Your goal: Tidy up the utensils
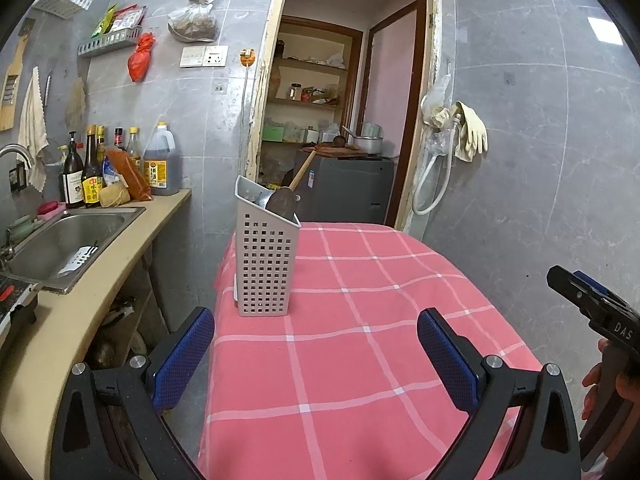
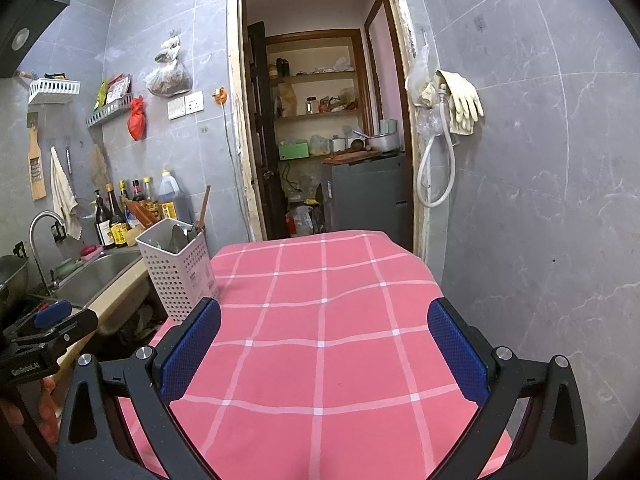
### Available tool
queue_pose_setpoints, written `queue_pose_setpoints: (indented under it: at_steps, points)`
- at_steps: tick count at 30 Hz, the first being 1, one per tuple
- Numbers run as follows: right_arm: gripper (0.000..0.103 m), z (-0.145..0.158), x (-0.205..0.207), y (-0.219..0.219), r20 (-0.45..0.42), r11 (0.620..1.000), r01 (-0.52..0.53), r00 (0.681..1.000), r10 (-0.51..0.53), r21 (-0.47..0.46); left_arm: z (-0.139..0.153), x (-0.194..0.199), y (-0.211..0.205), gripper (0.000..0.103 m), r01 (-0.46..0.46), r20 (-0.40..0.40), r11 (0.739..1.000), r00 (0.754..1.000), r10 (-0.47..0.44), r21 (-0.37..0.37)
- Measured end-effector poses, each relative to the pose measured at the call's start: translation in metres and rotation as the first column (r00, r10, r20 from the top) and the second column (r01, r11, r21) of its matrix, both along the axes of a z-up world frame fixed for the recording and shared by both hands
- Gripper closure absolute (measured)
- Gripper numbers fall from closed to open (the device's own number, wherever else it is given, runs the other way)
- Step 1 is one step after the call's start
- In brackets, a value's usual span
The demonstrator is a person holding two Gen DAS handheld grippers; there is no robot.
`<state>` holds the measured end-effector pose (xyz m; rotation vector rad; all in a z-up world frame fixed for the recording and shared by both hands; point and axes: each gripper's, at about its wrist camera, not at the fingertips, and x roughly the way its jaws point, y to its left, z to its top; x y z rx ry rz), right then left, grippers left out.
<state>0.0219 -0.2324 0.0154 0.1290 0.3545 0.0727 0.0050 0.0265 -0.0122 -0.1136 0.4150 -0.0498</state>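
Reading "DAS" on right tongs [image 1: 592, 312]; both tongs gape (left [image 1: 316, 356]); bottle labels illegible, perhaps Chinese.

You've got a pink checked tablecloth [image 1: 360, 360] up front, steel sink [image 1: 68, 240] at left w/ sauce bottles [image 1: 92, 168] behind it, rubber gloves [image 2: 464, 100] hanging by the doorway [image 2: 320, 120].
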Motion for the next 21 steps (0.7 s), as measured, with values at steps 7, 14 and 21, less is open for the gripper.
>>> queue_pose_setpoints:
  at_steps: [7,14,21]
  points:
    - [0.001,0.0005,-0.0001,0.0002,0.0,1.0,0.0,1.0,0.0,0.003,-0.0001,-0.0001,-0.0006,0.001,0.002,-0.002,1.0,1.0,-0.002,0.0]
    - [0.001,-0.0001,0.0005,-0.0007,-0.002,1.0,-0.002,1.0,0.002,0.004,0.0002,-0.0001,-0.0003,0.001,0.002,-0.002,1.0,1.0,-0.002,0.001]
    - [0.001,0.0,0.0006,-0.0011,0.0,1.0,-0.003,1.0,0.003,0.004,0.0001,-0.0002,0.0,0.001,0.001,-0.002,1.0,1.0,-0.001,0.0]
